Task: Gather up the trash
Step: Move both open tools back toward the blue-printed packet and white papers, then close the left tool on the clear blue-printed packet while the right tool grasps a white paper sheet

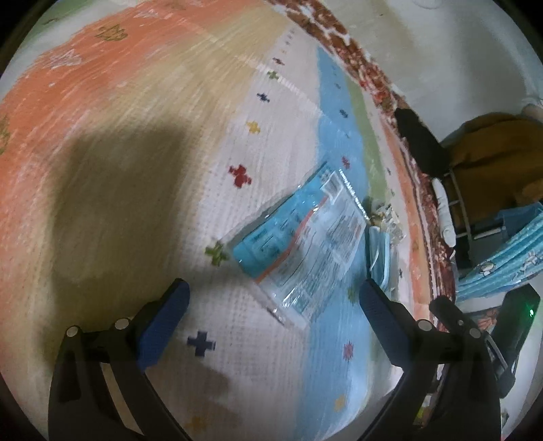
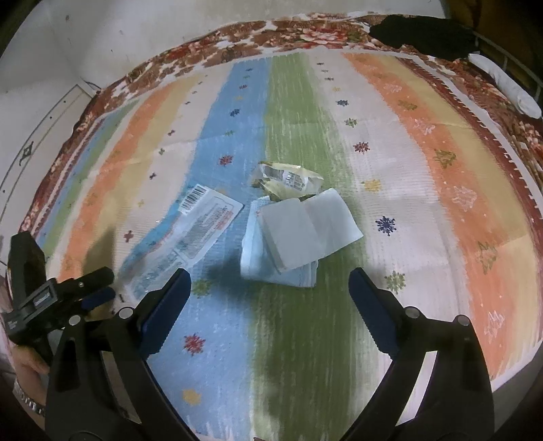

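Trash sits in a loose cluster on the striped rug (image 2: 295, 339), all of it lying free. Landmark is the folded white paper (image 2: 305, 227): it rests on top of a pale blue folded cloth (image 2: 258, 264), over the blue/green stripe boundary. Crumpled yellowish wrapper (image 2: 288, 178) is just behind the paper, touching or nearly touching its far edge, can't tell which. Flat clear plastic package (image 2: 197, 230) with a barcode label lies to the left of the paper, close to the cloth, can't tell if they touch. Right gripper (image 2: 269, 288) hangs above the rug just in front of the paper, fingers spread wide, nothing between them. Left gripper (image 1: 273, 298) is also spread wide and empty, over the white stripe with the near end of the plastic package (image 1: 302, 244) between its fingertips in view; blur hides whether it touches the package. From the right wrist view the left gripper (image 2: 98, 288) shows far left of the paper, beside the package's near corner. Black cloth (image 2: 420, 32) lies at the rug's far edge, well apart from the paper.
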The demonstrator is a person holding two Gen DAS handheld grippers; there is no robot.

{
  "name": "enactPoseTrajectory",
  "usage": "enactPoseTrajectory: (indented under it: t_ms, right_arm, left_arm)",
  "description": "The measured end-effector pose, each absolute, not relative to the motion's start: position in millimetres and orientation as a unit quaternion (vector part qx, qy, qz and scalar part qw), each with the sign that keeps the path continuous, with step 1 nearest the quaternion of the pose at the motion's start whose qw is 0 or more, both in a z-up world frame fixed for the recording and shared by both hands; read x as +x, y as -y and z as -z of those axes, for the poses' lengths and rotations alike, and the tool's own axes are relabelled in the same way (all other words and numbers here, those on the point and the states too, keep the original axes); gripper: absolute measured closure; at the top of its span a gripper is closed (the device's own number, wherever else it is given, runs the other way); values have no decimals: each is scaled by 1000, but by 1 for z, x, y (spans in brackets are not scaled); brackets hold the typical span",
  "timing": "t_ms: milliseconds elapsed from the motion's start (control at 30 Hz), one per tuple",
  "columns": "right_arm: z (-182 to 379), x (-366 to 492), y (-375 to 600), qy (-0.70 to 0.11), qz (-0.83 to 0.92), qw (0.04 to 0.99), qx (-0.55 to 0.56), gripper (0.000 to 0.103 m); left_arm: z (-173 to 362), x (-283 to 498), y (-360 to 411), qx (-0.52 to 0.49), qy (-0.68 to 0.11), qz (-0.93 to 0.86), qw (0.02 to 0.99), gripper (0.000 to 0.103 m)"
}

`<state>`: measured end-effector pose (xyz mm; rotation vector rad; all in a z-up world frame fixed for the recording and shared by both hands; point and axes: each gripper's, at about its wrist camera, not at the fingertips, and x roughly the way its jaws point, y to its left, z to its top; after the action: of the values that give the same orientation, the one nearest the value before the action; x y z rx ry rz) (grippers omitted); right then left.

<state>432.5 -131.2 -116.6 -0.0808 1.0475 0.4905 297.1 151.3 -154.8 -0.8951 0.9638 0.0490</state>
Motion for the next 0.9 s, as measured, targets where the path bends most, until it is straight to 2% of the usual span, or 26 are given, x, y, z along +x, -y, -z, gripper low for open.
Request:
enactPoseTrajectory:
  t_ms: [300, 467, 567, 700, 767, 900]
  right_arm:
    - [137, 461, 128, -503, -219, 835, -47, 18]
    - [150, 477, 126, -517, -214, 827, -54, 27]
    - [157, 486, 127, -525, -212, 822, -54, 33]
    - [166, 494, 127, -538, -216, 813, -52, 42]
    - [169, 496, 127, -542, -213, 812, -50, 55]
    - [171, 497, 128, -547, -213, 809, -38, 68]
  left_arm:
    - [159, 306, -143, -401, -412, -15, 818, 7]
    - [158, 311, -131, -351, -412, -22, 840, 15]
    - [159, 313, -133, -349, -407, -38, 843, 30]
    - [162, 314, -138, -368, -405, -46, 836, 63]
    - [165, 314, -138, -373, -404, -49, 834, 67]
    - [167, 312, -141, -372, -404, -69, 833, 93]
